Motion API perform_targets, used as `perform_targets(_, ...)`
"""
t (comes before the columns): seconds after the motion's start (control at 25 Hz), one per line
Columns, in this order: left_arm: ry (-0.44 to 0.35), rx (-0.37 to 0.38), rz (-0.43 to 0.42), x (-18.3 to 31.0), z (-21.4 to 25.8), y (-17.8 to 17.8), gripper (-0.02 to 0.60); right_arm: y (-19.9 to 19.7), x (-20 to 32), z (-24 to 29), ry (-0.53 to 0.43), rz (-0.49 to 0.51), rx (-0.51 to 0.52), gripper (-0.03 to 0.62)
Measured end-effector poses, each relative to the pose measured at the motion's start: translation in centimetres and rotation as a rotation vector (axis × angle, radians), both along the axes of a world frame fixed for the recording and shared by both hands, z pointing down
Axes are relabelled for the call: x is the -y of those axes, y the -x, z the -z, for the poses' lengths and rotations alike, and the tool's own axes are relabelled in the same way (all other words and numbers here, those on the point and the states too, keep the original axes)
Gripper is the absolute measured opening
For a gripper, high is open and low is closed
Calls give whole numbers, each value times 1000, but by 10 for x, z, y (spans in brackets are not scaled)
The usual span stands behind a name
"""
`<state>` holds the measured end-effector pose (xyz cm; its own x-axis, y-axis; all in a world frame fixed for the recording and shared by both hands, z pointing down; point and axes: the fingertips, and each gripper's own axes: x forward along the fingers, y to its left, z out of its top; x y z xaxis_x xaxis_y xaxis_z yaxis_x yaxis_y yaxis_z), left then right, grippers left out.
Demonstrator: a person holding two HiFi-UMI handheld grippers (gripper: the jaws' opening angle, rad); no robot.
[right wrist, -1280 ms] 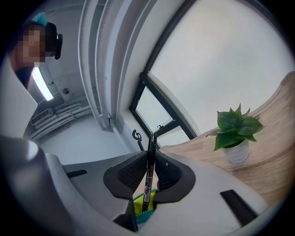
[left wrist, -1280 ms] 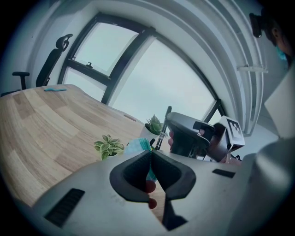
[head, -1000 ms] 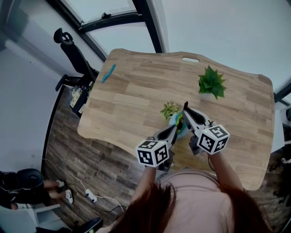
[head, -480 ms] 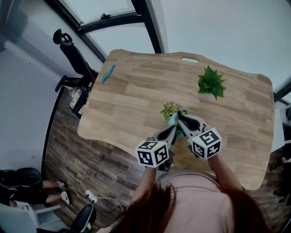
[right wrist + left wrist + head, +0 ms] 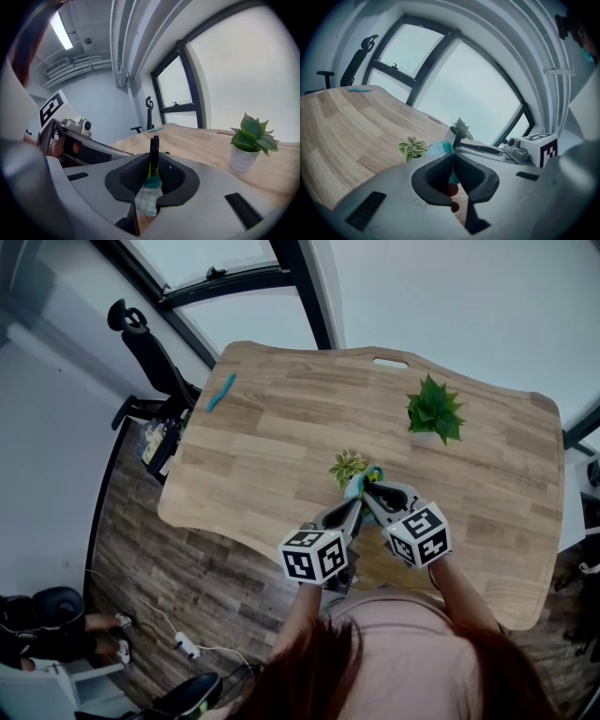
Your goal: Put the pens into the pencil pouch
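Right gripper view: a black pen [image 5: 153, 152] with a yellow-green band is clamped between the jaws of the right gripper [image 5: 153, 165]. It stands upright at frame centre, with the teal pencil pouch [image 5: 148, 199] showing directly below it. Left gripper view: the jaws of the left gripper [image 5: 453, 158] are pinched on a thin fold of the pouch's teal fabric, at lower centre. Head view: both grippers are seen meeting at the middle of the wooden table [image 5: 272, 446], just below the small variegated plant [image 5: 349, 465]. A larger potted plant [image 5: 434, 409] stands toward the upper right, and a teal object [image 5: 222, 390], possibly another pen, lies near the table's upper-left edge. Insertion is judged to be in hand. Whether the pen's end is already inside cannot be told. The opening is best held taut, the pen advanced along its own axis, and the grip loosened only once it is well inside.
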<state>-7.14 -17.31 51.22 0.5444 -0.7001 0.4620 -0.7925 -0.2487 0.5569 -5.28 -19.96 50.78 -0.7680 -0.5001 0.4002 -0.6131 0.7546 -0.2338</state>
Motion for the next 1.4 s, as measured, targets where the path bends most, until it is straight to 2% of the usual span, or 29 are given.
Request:
perform_targets(0.24, 3, -2, 9, 0, -1, 3, 12, 1, -2, -6, 38, 9, -21, 51)
perform_targets(0.4, 2, -1, 15, 0, -1, 4, 12, 1, -2, -7, 61, 14, -18, 79)
perform_targets(0.68, -10, 10, 21, 0, -1, 7, 12, 1, -1, 1, 51, 11, -1, 92)
perform_targets(1.0, -20, 36, 49, 4, 0, 15, 12, -15, 9, 22, 5, -65, 43, 92)
perform_targets(1.4, -37, 37, 89, 7, 0, 27, 15, -42, 12, 34, -3, -174, 102, 83)
